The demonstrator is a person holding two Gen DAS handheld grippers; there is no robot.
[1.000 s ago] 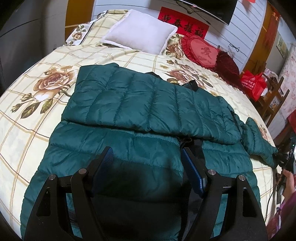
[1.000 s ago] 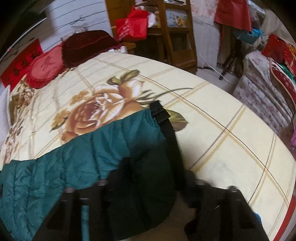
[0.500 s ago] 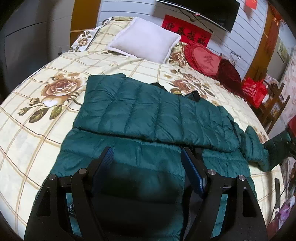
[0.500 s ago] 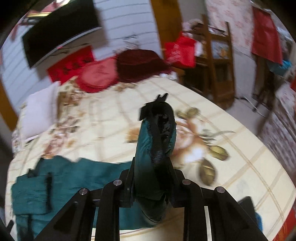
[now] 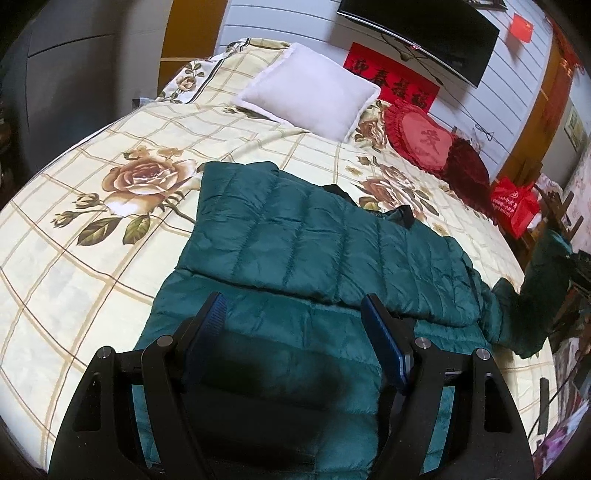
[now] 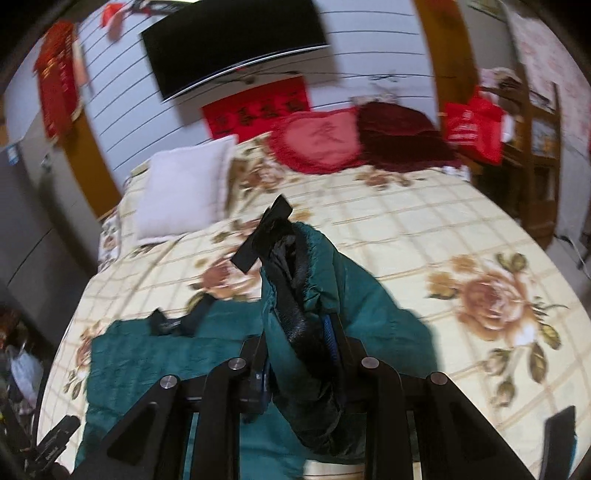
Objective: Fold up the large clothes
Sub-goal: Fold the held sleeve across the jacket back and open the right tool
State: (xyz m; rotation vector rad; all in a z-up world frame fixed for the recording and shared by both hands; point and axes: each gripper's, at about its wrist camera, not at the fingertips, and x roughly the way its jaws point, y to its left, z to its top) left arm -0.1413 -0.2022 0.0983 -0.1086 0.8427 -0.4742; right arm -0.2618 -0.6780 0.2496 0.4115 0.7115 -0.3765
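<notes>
A dark green quilted jacket (image 5: 295,240) lies across the flowered bed (image 5: 92,258), with one side folded over its body. My left gripper (image 5: 295,317) hovers open over the near part of the jacket, nothing between its blue pads. My right gripper (image 6: 299,332) is shut on the end of the jacket's sleeve (image 6: 303,266). The sleeve is lifted off the bed, and its black cuff tab sticks up past the fingers. In the left wrist view the raised sleeve (image 5: 546,273) hangs at the far right edge. The jacket's body (image 6: 155,354) lies below and to the left in the right wrist view.
A white pillow (image 5: 310,96), a red heart cushion (image 5: 421,140) and a dark red cushion (image 5: 469,173) lie at the head of the bed. A red bag (image 5: 517,206) and wooden shelves (image 6: 535,147) stand beside it. A television (image 5: 424,33) hangs on the wall.
My right gripper has shut on the sleeve end, lifted it off the bed and swung towards the jacket's body. The left gripper has drawn back and up a little, still open.
</notes>
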